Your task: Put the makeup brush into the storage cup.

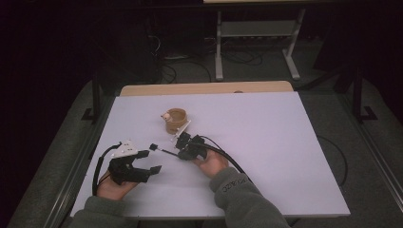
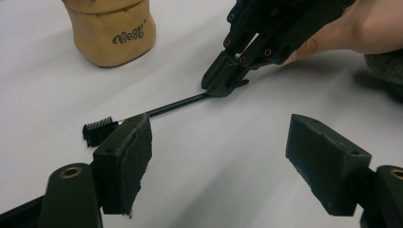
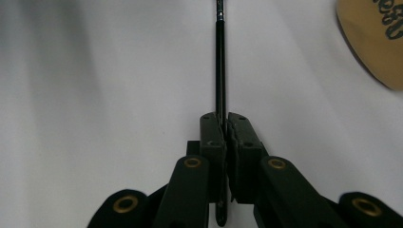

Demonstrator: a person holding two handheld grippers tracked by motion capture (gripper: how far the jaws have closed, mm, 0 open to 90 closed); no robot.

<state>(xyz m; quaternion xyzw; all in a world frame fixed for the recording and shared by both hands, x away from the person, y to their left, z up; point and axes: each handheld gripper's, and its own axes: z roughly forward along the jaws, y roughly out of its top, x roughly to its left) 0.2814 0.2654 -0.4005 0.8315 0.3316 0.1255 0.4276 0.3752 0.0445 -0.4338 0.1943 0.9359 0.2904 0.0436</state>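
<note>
The right tool point(image 3: 223, 130) was clamped on the thin black handle of a small brush point(image 2: 157, 113), whose bristled head lay low over the white worktop point(image 1: 266, 137), just beside the left tool point(image 2: 228, 166). The left tool's jaws were held wide apart with nothing between them. If a handover was intended, as judged, the brush would best be kept level and steady while the open jaws were brought squarely around the handle near the head before closing. One brush and one tan cup point(image 1: 175, 119) were counted, the cup standing upright beyond the tools.
</note>
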